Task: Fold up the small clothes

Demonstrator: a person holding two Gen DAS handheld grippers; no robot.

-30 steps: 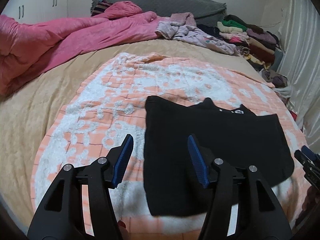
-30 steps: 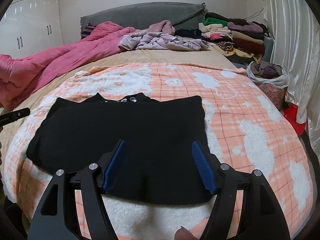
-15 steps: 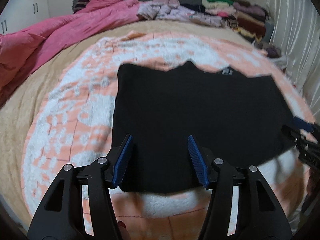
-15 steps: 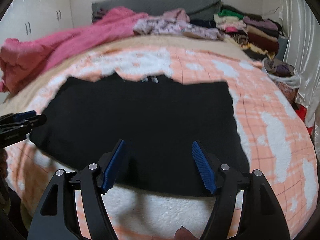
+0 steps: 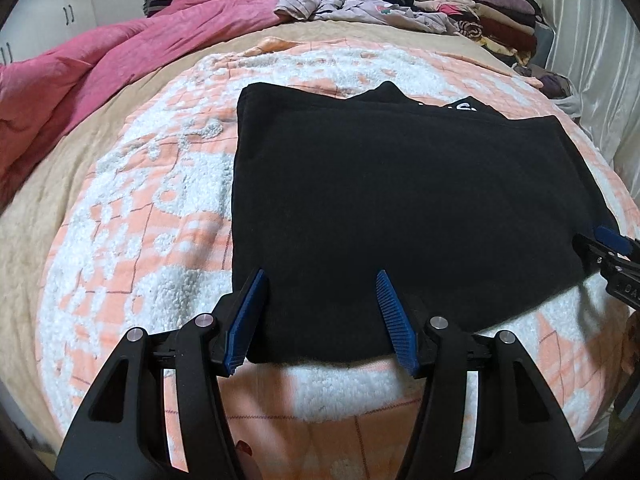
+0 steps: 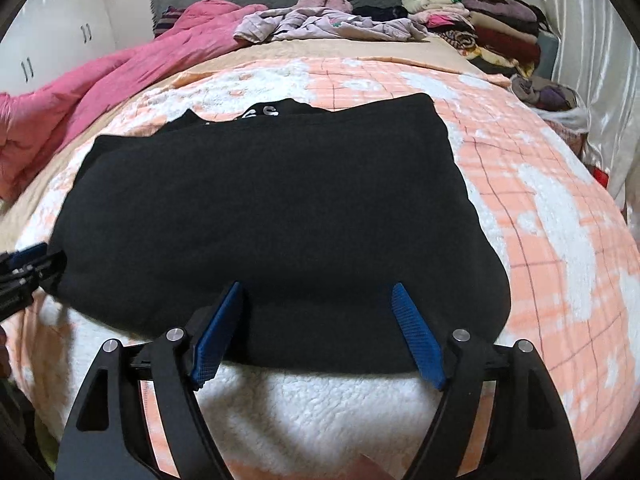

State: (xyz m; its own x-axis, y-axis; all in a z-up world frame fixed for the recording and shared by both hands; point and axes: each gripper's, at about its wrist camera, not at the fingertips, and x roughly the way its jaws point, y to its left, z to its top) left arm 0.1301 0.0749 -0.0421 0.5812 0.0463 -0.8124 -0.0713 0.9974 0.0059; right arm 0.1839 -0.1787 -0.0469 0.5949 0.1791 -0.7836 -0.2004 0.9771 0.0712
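Note:
A black garment (image 5: 400, 200) (image 6: 260, 216) lies flat on the orange and white fleece blanket (image 5: 160, 208) (image 6: 560, 208), with white lettering near its far edge. My left gripper (image 5: 322, 276) hovers over the garment's near left corner, open, nothing between its blue pads. My right gripper (image 6: 318, 288) hangs over the near right part of the same hem, its jaws opening, with only cloth below them. Each gripper's tip shows at the edge of the other view: right gripper (image 5: 608, 248), left gripper (image 6: 28, 264).
A pink quilt (image 5: 100, 60) is bunched at the far left of the bed. Loose lilac clothes (image 6: 320, 24) and a stack of folded clothes (image 6: 480, 28) lie at the head. A bag of clothes (image 6: 556, 100) and a white curtain (image 6: 600, 60) stand right.
Both grippers have sunk toward the garment's near hem, so it fills more of each view. The right gripper's jaws stand wider than before.

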